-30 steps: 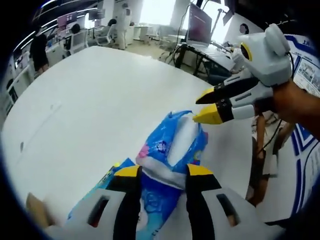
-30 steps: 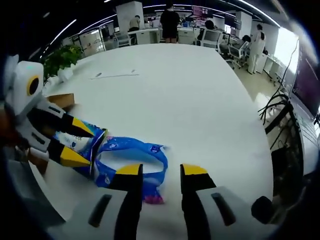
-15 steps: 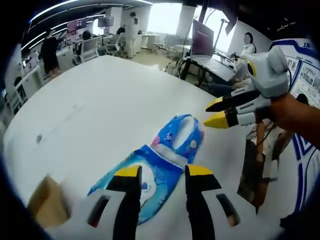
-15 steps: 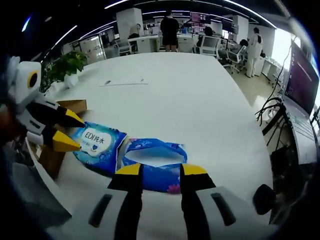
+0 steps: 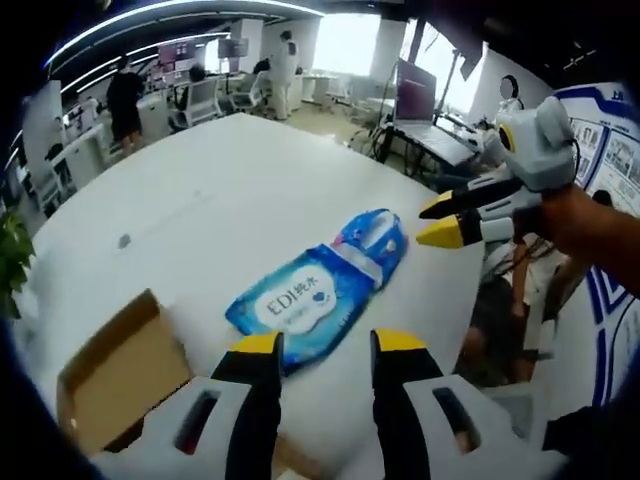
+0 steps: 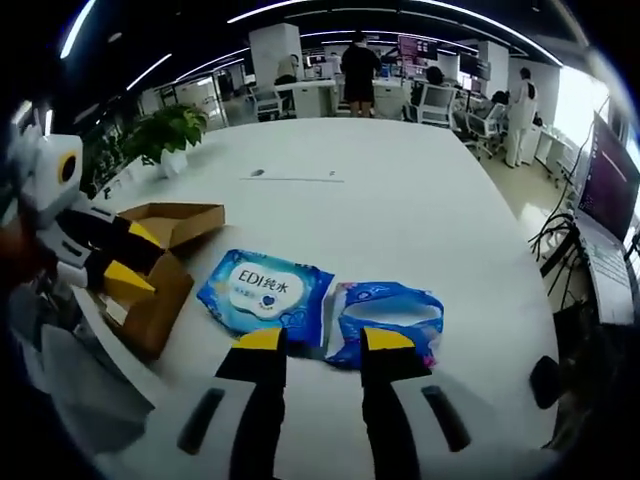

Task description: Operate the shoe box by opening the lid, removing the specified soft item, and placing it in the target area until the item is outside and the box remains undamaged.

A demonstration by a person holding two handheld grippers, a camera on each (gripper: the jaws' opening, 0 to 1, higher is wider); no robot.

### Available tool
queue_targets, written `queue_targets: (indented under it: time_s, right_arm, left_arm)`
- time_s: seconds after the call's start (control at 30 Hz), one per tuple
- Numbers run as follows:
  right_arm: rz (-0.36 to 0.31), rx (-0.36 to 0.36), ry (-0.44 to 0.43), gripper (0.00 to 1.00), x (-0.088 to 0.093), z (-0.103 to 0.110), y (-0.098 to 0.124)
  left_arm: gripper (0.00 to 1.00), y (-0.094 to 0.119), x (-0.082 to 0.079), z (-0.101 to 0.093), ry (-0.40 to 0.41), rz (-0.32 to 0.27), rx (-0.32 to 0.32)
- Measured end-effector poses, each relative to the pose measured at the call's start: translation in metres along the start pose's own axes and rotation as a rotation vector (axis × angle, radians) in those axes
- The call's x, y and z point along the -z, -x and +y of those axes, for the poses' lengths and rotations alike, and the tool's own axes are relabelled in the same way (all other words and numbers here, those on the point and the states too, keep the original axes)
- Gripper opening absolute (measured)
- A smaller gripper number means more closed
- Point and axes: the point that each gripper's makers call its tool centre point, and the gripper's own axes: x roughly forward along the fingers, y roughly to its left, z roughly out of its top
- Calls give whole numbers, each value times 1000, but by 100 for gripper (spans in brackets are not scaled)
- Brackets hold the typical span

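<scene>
The blue wet-wipe pack (image 6: pixel 315 305) lies flat on the white table (image 6: pixel 400 200), outside the open cardboard shoe box (image 6: pixel 165 265), long axis crosswise just ahead of my right gripper (image 6: pixel 312 340); my left gripper (image 5: pixel 318 345) is farther, both open and empty.

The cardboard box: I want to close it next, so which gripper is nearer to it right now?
Left. The left gripper hovers right at the cardboard box, its tips over the open flap. The right gripper is off to the side, above the blue wipes pack lying on the table.
</scene>
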Motion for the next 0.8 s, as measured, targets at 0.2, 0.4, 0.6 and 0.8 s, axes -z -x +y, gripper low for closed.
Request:
queue_targets:
  time_s: [0.2,0.4,0.6,0.8]
  right_arm:
    - [7,-33,28,27,-1,38,0]
    - [4,-54,41,26,-3,69,1]
    - [15,-76,59,26,-2,106,0]
    - [22,-95,89,25,-5,146,-1]
  left_arm:
    - [34,31,29,20,39,2,-27]
    - [34,57,56,37,72,9,-42]
    - [33,78,80,53,107,13,-56]
    - [33,95,99,68,114,19,-59]
